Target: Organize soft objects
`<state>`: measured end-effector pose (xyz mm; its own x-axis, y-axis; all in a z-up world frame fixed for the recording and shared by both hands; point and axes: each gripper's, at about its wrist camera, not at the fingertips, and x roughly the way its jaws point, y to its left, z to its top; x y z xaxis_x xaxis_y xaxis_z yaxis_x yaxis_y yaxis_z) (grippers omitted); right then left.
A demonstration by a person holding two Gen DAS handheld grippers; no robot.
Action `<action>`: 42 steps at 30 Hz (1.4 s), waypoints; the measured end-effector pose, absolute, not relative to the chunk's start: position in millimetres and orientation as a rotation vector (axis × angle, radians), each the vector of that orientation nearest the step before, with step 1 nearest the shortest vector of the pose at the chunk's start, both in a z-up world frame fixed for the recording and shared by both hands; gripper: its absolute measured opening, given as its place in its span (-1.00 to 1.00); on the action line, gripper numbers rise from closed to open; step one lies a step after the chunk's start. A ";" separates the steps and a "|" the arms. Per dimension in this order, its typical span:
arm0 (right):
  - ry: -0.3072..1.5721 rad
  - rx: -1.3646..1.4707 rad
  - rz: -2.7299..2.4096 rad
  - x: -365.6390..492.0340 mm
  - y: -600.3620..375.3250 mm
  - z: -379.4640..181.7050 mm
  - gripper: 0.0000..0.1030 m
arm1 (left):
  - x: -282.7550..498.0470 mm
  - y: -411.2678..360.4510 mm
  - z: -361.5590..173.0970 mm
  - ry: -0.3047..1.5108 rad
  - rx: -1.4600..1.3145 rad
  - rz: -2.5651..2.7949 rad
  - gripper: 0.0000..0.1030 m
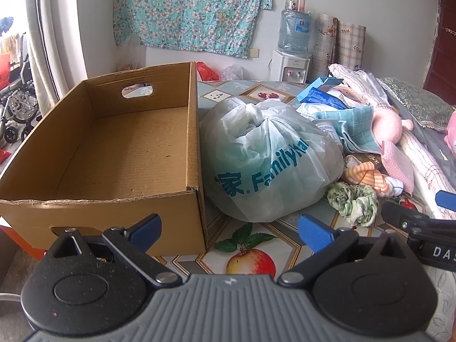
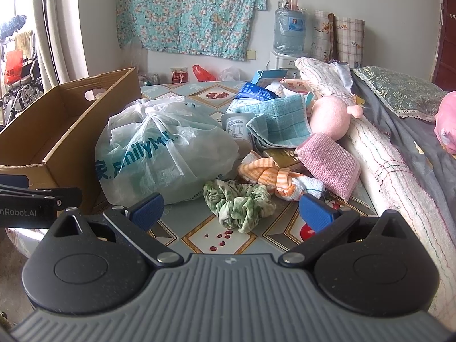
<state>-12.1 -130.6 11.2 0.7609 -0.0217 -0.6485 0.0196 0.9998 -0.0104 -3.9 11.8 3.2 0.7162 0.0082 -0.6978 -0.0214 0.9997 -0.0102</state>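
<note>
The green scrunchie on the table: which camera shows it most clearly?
The right wrist view: the green scrunchie lies whole, central, just ahead of the open right gripper. The left wrist view shows it off to the right, smaller, beside the plastic bag.

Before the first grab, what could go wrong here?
1. The green scrunchie lies right against the knotted orange striped cloth; the open right claw could snag both.
2. The tied plastic bag presses against the cardboard box wall; lifting it may drag the empty box.
3. The hard pouch tucked under the teal towel may ride along.
</note>
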 end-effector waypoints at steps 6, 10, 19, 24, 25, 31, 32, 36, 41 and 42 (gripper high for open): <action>0.705 -0.003 -0.024 -12.0 -129.9 10.9 0.98 | -4.0 11.6 3.0 0.773 -0.018 0.023 0.99; 0.707 -0.002 -0.023 -11.5 -130.0 10.5 0.98 | -4.0 12.3 2.9 0.774 -0.018 0.025 0.99; 0.701 0.008 -0.034 -12.5 -138.7 7.9 0.98 | -3.2 11.4 1.3 0.778 -0.005 0.019 0.99; 0.664 0.006 -0.060 -24.5 -159.6 4.8 0.98 | -4.0 -0.8 0.8 0.773 0.035 -0.027 0.99; 0.652 0.008 -0.068 -29.6 -165.3 4.2 0.98 | -3.9 -5.2 0.2 0.771 0.049 -0.039 0.99; 0.567 0.052 -0.105 -51.8 -214.8 1.7 0.98 | -8.8 -41.5 1.3 0.705 0.160 -0.174 0.99; 0.560 0.056 -0.108 -53.4 -225.1 3.8 0.98 | -9.3 -48.3 2.8 0.689 0.172 -0.210 0.99; 0.579 0.078 -0.095 -50.2 -265.6 25.3 0.98 | 0.5 -72.7 10.2 0.668 0.158 -0.382 0.99; 0.590 0.073 -0.001 -32.6 -309.4 58.8 0.98 | 21.1 -106.9 13.9 0.604 0.147 -0.473 0.99; 0.592 0.065 0.030 -26.8 -316.6 62.3 0.98 | 25.6 -113.8 12.5 0.590 0.145 -0.491 0.99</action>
